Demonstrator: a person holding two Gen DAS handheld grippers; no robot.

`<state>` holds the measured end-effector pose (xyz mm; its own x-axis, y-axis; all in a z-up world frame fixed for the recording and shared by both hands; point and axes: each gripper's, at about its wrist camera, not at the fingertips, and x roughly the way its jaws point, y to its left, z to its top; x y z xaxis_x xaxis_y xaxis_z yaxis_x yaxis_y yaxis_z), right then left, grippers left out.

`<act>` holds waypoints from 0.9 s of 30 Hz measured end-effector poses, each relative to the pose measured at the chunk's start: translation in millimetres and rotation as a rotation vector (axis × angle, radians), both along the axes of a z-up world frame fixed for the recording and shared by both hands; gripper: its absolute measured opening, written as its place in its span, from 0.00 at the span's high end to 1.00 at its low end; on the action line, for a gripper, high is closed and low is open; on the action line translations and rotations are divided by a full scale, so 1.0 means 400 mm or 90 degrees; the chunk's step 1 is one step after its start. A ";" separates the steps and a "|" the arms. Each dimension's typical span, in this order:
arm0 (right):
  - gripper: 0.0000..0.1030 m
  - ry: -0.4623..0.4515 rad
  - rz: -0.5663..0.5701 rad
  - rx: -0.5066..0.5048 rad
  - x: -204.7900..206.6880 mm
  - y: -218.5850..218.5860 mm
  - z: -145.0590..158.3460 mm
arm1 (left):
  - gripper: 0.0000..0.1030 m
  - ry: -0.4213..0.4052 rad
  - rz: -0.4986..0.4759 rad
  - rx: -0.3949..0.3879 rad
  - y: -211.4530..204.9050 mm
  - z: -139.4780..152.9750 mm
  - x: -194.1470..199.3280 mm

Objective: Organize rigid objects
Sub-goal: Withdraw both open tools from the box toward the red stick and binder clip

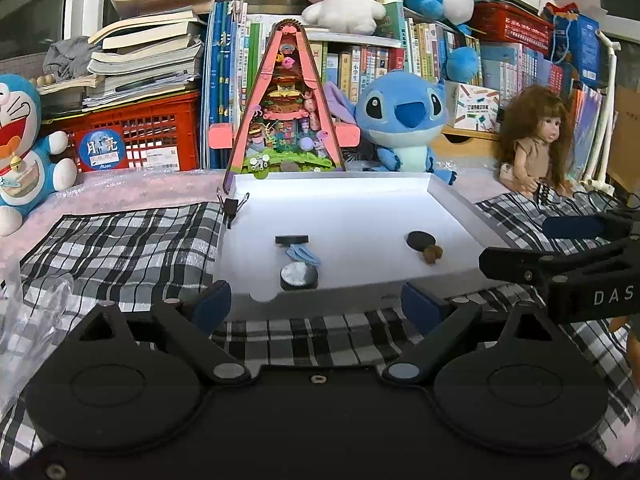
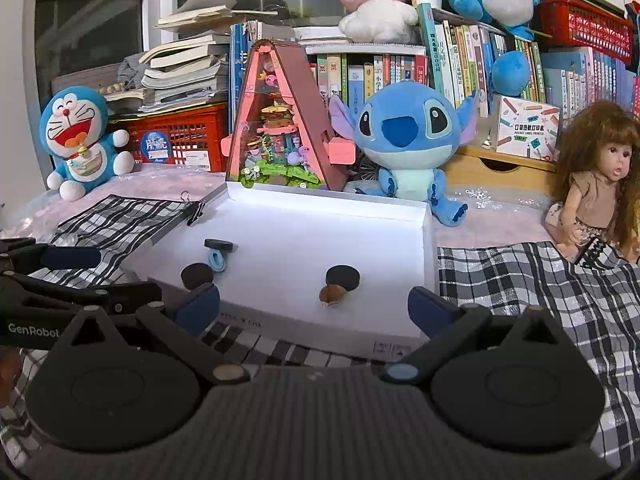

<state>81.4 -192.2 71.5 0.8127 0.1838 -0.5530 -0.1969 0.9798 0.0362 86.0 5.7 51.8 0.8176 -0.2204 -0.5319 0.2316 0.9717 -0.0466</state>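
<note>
White shallow box lid [image 1: 448, 196] sits on a black-and-white checked cloth [image 1: 120, 248], a black binder clip [image 1: 231, 204] on its far left corner. Inside it: three flat black discs, one far left [image 1: 292, 239], one near the front edge [image 1: 299, 276], one to the right [image 1: 420, 240]. A light blue loop-shaped piece [image 1: 303, 255] lies between the two left discs. A small brown rounded lump [image 1: 433, 254] touches the right disc.

Left gripper [image 1: 316, 304]: jaws wide, nothing between, just short of the lid's near wall. Right gripper [image 2: 314, 306]: jaws wide, empty, same side.

Behind the lid, touching its far wall: pink triangular miniature-scene case [image 1: 286, 112]. Stitch plush [image 1: 404, 120] beside it, Doraemon plush [image 2: 80, 140] far left, long-haired doll [image 2: 596, 192] right. Red plastic crate [image 1: 160, 136] under stacked books; a shelf of upright books behind. Crinkled clear plastic [image 1: 36, 312] at left on the cloth.
</note>
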 end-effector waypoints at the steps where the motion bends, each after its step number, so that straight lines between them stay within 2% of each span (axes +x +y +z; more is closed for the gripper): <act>1: 0.00 -0.003 0.000 -0.001 -0.006 0.000 0.000 | 0.11 0.002 -0.001 -0.001 0.000 -0.002 -0.006; 7: 0.00 -0.010 -0.001 -0.003 -0.039 -0.008 -0.007 | 0.11 0.017 -0.002 -0.011 0.007 -0.024 -0.033; 27: 0.00 -0.028 0.012 -0.026 -0.153 -0.007 -0.057 | 0.11 0.017 -0.018 0.001 -0.001 -0.072 -0.117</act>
<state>20.2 -194.9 48.8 0.8328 0.1776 -0.5243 -0.2166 0.9762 -0.0133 39.3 5.4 22.8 0.7963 -0.2418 -0.5544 0.2572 0.9650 -0.0516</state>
